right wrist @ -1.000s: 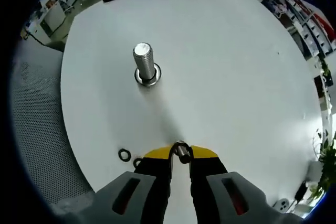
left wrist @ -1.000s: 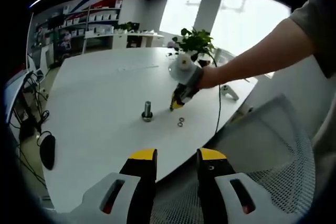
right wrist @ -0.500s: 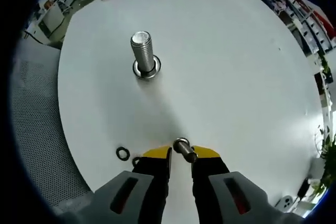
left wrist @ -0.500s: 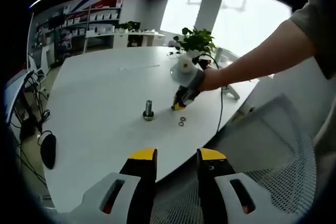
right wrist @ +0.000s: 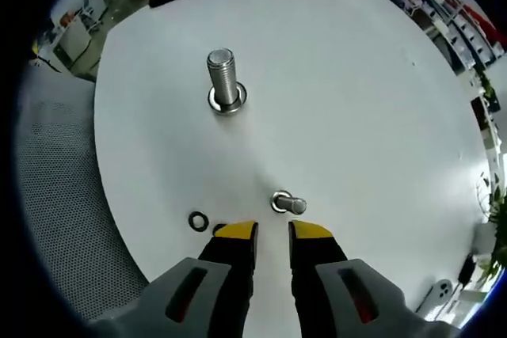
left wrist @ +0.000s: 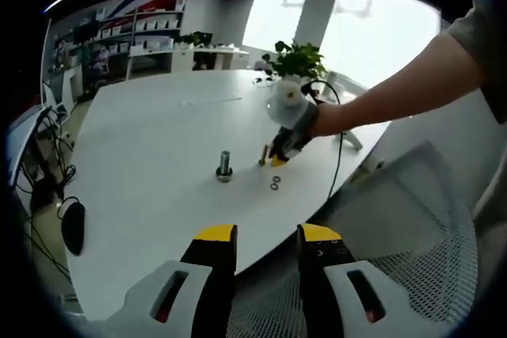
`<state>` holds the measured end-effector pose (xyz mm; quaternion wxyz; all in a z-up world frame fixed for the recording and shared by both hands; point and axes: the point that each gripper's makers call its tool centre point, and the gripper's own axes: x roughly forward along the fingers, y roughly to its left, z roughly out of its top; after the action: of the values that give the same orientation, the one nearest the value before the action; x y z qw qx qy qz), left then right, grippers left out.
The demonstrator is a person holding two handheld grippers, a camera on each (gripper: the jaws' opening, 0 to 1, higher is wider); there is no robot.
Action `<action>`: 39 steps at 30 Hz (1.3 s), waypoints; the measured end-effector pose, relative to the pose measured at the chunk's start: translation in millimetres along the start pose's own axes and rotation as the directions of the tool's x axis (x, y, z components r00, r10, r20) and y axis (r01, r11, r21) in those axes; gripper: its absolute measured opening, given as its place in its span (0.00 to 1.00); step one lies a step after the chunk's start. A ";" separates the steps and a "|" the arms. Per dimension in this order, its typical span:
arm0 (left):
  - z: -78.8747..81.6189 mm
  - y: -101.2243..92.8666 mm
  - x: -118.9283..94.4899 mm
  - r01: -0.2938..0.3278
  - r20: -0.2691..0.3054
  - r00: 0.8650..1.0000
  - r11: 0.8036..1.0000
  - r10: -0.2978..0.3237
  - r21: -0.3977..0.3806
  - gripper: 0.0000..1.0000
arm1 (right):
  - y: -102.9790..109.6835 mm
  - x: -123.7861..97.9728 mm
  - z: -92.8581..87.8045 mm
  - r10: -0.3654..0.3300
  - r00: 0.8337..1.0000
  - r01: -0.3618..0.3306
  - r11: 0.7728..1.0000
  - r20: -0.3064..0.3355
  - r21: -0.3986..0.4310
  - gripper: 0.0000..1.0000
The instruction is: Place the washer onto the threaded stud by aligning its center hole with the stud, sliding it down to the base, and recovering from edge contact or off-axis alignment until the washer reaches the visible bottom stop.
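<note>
The right gripper (right wrist: 272, 231) is hovering with its jaws slightly parted and empty, just near of a small stud (right wrist: 287, 203) standing on the white table (right wrist: 372, 108). A washer (right wrist: 198, 220) is lying left of its tips, and the large threaded stud (right wrist: 224, 81) is standing farther off. The left gripper (left wrist: 266, 235) is idling, parted and empty, off the table's near edge.

You're looking at a white table (right wrist: 380, 116) carrying an upright threaded stud (right wrist: 224, 85) ahead, a smaller bolt (right wrist: 287, 203) just beyond your right gripper's (right wrist: 270, 233) tips, and a washer (right wrist: 198, 220) just left of them.

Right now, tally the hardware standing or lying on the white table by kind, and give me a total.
Upright studs: 2, the large stud and the small stud.
Loose washers: 2.
Total: 4.
</note>
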<state>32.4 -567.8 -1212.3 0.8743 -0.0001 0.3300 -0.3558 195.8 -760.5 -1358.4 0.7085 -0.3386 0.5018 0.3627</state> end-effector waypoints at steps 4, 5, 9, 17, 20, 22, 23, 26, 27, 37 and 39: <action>0.1 0.0 -0.2 -0.001 0.002 1.000 1.000 0.001 0.001 0.28 | 11.0 0.6 -3.6 0.013 1.000 -0.013 0.999 0.008 0.031 0.18; 0.5 0.5 -0.3 -0.003 0.004 1.000 1.000 0.003 0.000 0.28 | 16.8 2.5 -6.9 0.019 1.000 -0.019 1.000 0.002 0.023 0.18; 0.5 0.2 -0.6 -0.002 0.005 1.000 1.000 0.002 0.001 0.28 | 27.1 6.1 -13.6 0.032 0.999 -0.032 0.999 -0.013 0.011 0.18; 0.6 -0.3 -0.6 0.001 0.006 1.000 1.000 -0.001 0.005 0.28 | 34.2 6.8 -10.8 0.043 0.999 -0.043 0.999 -0.004 0.024 0.18; 0.6 -0.5 -0.6 0.003 0.006 1.000 1.000 -0.003 0.006 0.28 | 32.3 7.8 -9.3 0.045 0.999 -0.045 0.998 -0.001 0.039 0.18; 0.7 -0.6 -0.6 0.003 0.006 1.000 1.000 -0.003 0.006 0.28 | 30.6 7.0 -9.2 0.037 0.999 -0.037 0.999 -0.004 0.032 0.17; 0.8 -0.6 -0.7 0.003 0.007 1.000 1.000 -0.003 0.005 0.28 | 25.9 7.6 -13.8 0.018 0.999 -0.018 1.000 -0.031 0.011 0.17; 0.8 -0.8 -0.7 0.005 0.008 1.000 1.000 -0.005 0.005 0.28 | 21.7 7.2 -16.4 0.024 0.999 -0.022 0.998 -0.025 0.058 0.17; 0.8 -0.8 -0.7 0.005 0.007 1.000 1.000 -0.005 0.006 0.28 | 20.0 7.0 -18.2 0.020 0.999 -0.018 0.998 -0.032 0.056 0.17; 1.6 -2.3 -0.3 0.013 0.010 1.000 1.000 -0.013 0.010 0.28 | 36.8 6.2 -18.6 0.070 0.998 -0.070 0.998 -0.011 0.005 0.18; 1.3 -2.5 -0.2 0.013 0.007 1.000 1.000 -0.014 0.011 0.28 | 38.4 5.8 -17.5 0.082 0.997 -0.082 0.997 -0.008 0.012 0.17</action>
<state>31.5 -569.9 -1210.6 0.8731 0.0010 0.3248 -0.3635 156.2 -754.8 -1373.0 0.6930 -0.3152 0.5202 0.3870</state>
